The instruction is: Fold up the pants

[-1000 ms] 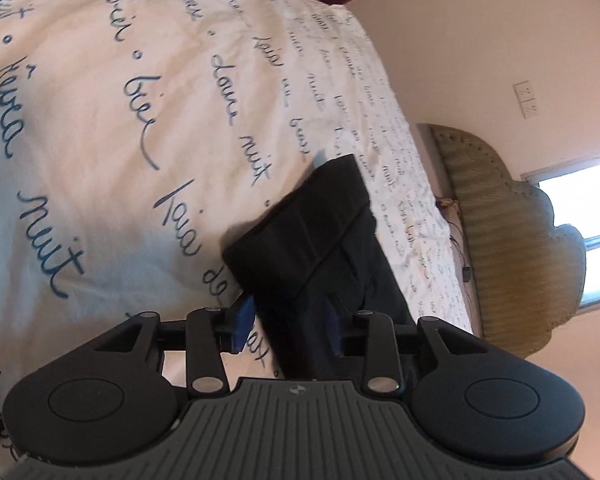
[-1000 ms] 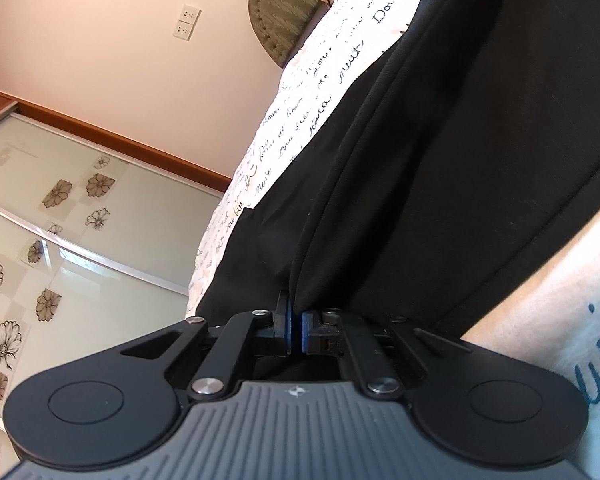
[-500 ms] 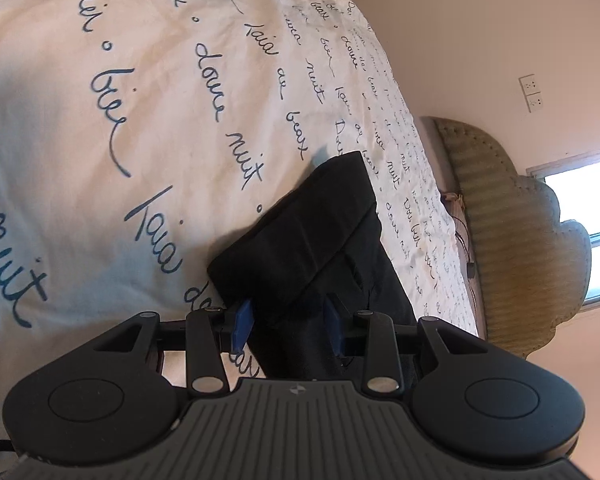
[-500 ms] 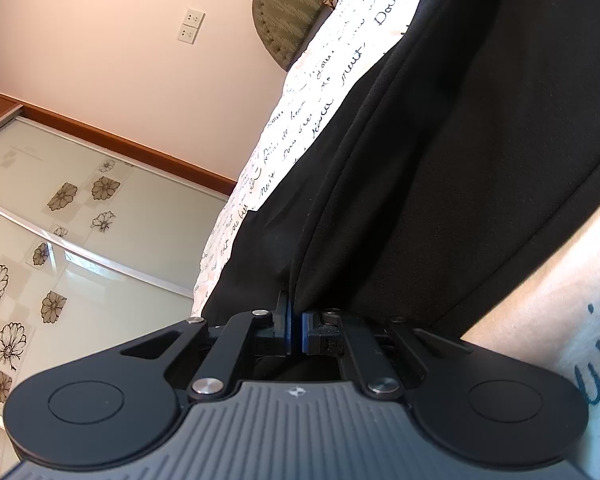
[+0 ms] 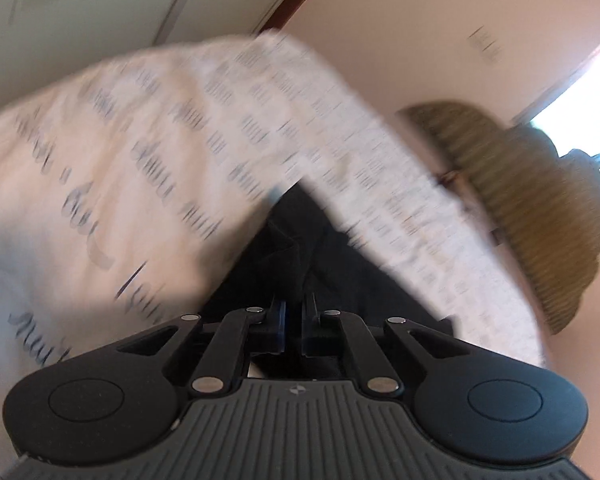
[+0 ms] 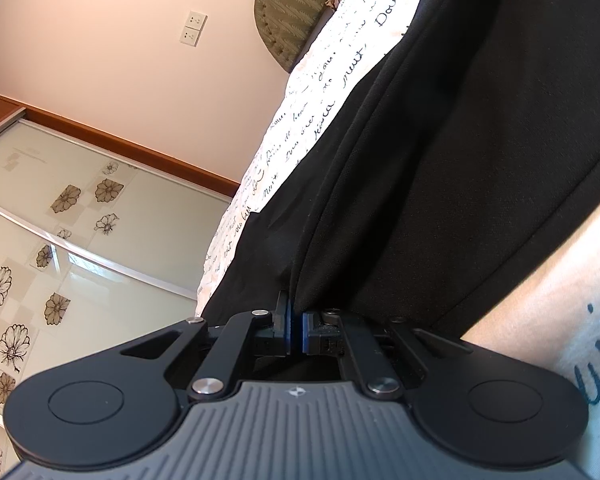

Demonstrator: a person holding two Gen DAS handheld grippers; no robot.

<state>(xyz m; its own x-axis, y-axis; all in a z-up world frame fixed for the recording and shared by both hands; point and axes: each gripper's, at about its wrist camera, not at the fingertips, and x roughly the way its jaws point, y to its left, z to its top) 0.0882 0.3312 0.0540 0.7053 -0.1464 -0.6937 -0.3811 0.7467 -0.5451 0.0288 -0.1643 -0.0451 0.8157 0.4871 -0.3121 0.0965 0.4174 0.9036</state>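
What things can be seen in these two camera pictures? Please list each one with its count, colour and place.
pants: one, black, lying on the bed cover, an edge pinched in each gripper
bed cover: one, cream with dark handwriting print, under the pants
headboard: one, olive green, padded, at the end of the bed against the wall
wall socket plates: two, white, on the pale pink wall
wardrobe doors: frosted glass with flower prints, wooden frame above
window: one, bright, beside the headboard
left gripper: one, black with blue pads, shut on the pants
right gripper: one, black with blue pads, shut on the pants
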